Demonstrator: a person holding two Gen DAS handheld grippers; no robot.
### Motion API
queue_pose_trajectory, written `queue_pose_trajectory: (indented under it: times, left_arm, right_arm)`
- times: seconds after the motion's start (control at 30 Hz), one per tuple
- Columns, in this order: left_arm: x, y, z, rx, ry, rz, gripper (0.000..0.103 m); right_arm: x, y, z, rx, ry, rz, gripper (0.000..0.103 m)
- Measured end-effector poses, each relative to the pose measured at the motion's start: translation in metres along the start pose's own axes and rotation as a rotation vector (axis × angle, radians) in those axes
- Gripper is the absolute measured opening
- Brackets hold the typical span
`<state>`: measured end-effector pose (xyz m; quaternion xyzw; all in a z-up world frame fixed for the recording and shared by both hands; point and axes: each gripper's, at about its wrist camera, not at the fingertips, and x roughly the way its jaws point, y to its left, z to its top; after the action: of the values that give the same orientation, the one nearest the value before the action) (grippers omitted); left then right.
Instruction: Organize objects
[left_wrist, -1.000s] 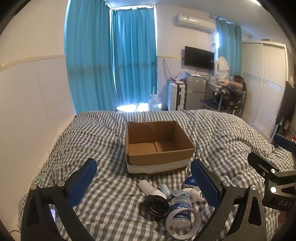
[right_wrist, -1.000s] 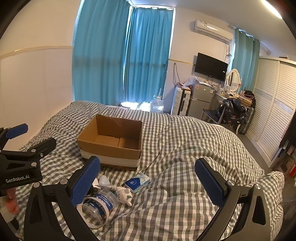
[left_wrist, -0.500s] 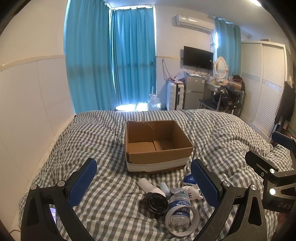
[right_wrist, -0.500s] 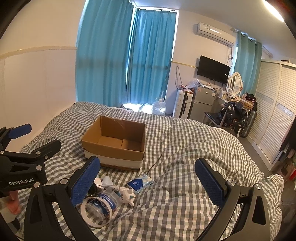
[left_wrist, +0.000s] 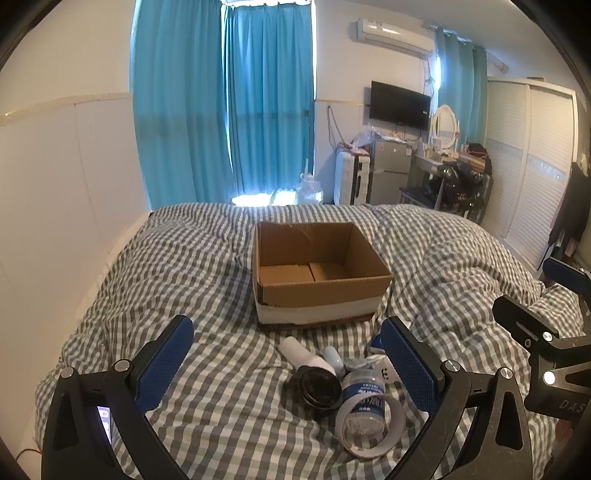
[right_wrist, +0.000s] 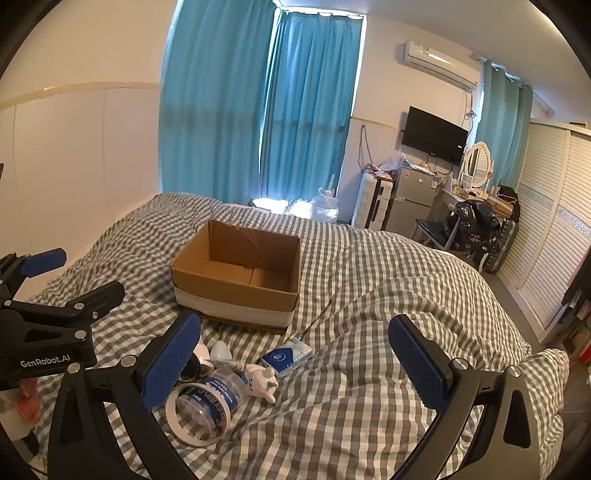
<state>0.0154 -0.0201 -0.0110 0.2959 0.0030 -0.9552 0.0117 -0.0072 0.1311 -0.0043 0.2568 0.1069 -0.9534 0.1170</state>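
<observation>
1. The left claw (left_wrist: 286, 362) hangs over the near part of the bed (left_wrist: 177, 266) with its blue pads spread wide and nothing between them.
2. An open cardboard box (left_wrist: 317, 273) sits toward the middle of the checked bedcover, well in from both side edges; only its folded bottom flaps show inside.
3. Just in front of the box, toward the near edge of the bed, lies a small cluster of things. A white tube with a black cap (left_wrist: 308, 367) lies at the left of the cluster, its cap end pointing toward the near edge.
4. A clear plastic bottle with a blue label (right_wrist: 218, 397) lies on its side just right of the cap, its near end resting inside a roll of tape (right_wrist: 192, 417).
5. A small white figurine (right_wrist: 260, 380) touches the bottle on the right.
6. A blue tissue pack (right_wrist: 288, 354) lies just beyond the figurine, near the box's right front corner.
7. The right claw (right_wrist: 295, 362) hangs over the near right part of the bed, pads far apart, gripping nothing.
</observation>
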Motion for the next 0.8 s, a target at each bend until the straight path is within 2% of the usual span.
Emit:
queue_pose_trajectory:
  times: [0.4, 0.67, 0.8]
  left_arm:
    - [0.015, 0.007, -0.022, 0.012, 0.079, 0.024, 0.103]
    - [0.042, 0.019, -0.051, 0.010, 0.170, 0.061, 0.103]
    - [0.053, 0.020, -0.060, 0.015, 0.206, 0.070, 0.103]
  right_arm:
    - [0.007, 0.007, -0.013, -0.027, 0.050, 0.029, 0.100]
    - [0.044, 0.021, -0.047, -0.058, 0.186, 0.070, 0.097]
    - [0.068, 0.031, -0.064, -0.085, 0.258, 0.088, 0.089]
